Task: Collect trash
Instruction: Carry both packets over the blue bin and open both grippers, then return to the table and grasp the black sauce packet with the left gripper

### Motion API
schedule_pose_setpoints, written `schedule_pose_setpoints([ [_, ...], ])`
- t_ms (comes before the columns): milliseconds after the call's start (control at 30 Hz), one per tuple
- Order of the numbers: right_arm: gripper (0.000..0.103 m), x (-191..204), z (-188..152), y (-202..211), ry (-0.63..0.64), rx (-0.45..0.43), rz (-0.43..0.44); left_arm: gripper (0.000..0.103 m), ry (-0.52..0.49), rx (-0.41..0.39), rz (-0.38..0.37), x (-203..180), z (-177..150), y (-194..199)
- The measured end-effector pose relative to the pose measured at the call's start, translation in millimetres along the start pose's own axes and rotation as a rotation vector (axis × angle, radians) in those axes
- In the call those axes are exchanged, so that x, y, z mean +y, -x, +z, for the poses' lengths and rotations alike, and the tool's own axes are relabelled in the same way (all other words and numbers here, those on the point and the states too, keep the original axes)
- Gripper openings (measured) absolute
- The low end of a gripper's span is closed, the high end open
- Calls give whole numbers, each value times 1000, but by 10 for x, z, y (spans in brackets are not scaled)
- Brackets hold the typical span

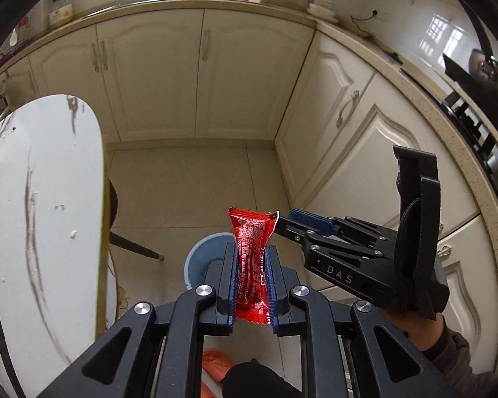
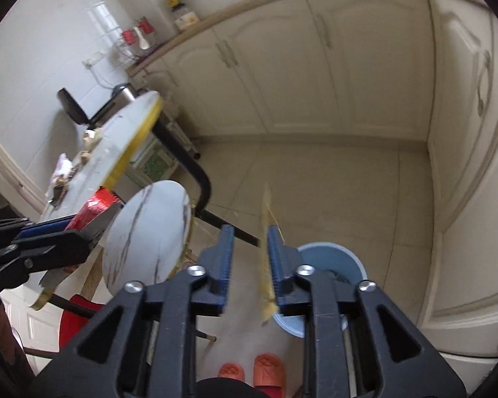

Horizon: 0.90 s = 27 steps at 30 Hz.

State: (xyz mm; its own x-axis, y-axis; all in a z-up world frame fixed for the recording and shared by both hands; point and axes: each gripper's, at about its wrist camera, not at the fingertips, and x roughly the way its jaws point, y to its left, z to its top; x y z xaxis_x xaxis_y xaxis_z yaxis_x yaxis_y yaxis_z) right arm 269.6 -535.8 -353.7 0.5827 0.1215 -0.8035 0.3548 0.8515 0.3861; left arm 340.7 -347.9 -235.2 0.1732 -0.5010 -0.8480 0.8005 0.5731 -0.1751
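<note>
- The left tongs (image 1: 251, 285) are clenched on a red, crinkly foil snack wrapper (image 1: 252, 262), pinching its lower half between the blue pads; the wrapper sticks out forward past the fingertips.
- The wrapper's long axis runs along the fingers, with its torn end pointing away from the camera. In the left wrist view it hangs above the round pale-blue plastic bin (image 1: 204, 258) standing on the tiled floor.
- The right tongs (image 2: 247, 252) stand released, the jaws clearly apart. A thin yellowish scrap (image 2: 267, 258) shows between them, lying close against the right pad; it is blurred, and I cannot tell whether it sticks to the pad or is falling free.
- In the right wrist view the blue bin (image 2: 332, 258) sits just below and to the right of those tongs.
- The step in hand looks like dropping trash into the bin. To do it well, bring the left tongs squarely over the bin's opening, tip the wrapper's free end downward, then let go, so the light foil falls in rather than drifting onto the floor.
- The white marble-patterned round tabletop (image 1: 49, 199) to the left appears to carry more scraps near its far edge, so more collecting likely remains.
- Keep the two tongs apart over the bin; they are near each other.
</note>
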Motion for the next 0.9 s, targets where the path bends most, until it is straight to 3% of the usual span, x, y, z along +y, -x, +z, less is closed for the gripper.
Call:
schedule_pose_setpoints([
  [100,37,-186,-53,-19,-30,6,-31,11,-1,46,2,125,152,-346],
  [167,48,-253,-85,30,-48,-4,-70,11,-3,73,5,138,207,-538],
  [300,51,-319,-140,187,-59,-40,-127,13,-11,97,16,86,328,-824],
  [400,52,-342,-165,317,-57,-60,-146,20,-16,98,12,36,420,-925],
  [467,57,-356,-170,400,-63,-75,-151,32,-20,88,45,14,464,-922],
  [500,60,-360,-166,437,-66,-78,-149,48,-24,76,61,-40,462,-947],
  [533,61,-359,-172,478,-68,-86,-148,62,-24,63,78,-61,452,-905],
  [600,61,-357,-182,523,-72,-86,-134,67,-27,31,94,-89,435,-770],
  [900,64,21,-195,773,-21,-112,-117,70,-11,-59,144,-80,251,-158],
])
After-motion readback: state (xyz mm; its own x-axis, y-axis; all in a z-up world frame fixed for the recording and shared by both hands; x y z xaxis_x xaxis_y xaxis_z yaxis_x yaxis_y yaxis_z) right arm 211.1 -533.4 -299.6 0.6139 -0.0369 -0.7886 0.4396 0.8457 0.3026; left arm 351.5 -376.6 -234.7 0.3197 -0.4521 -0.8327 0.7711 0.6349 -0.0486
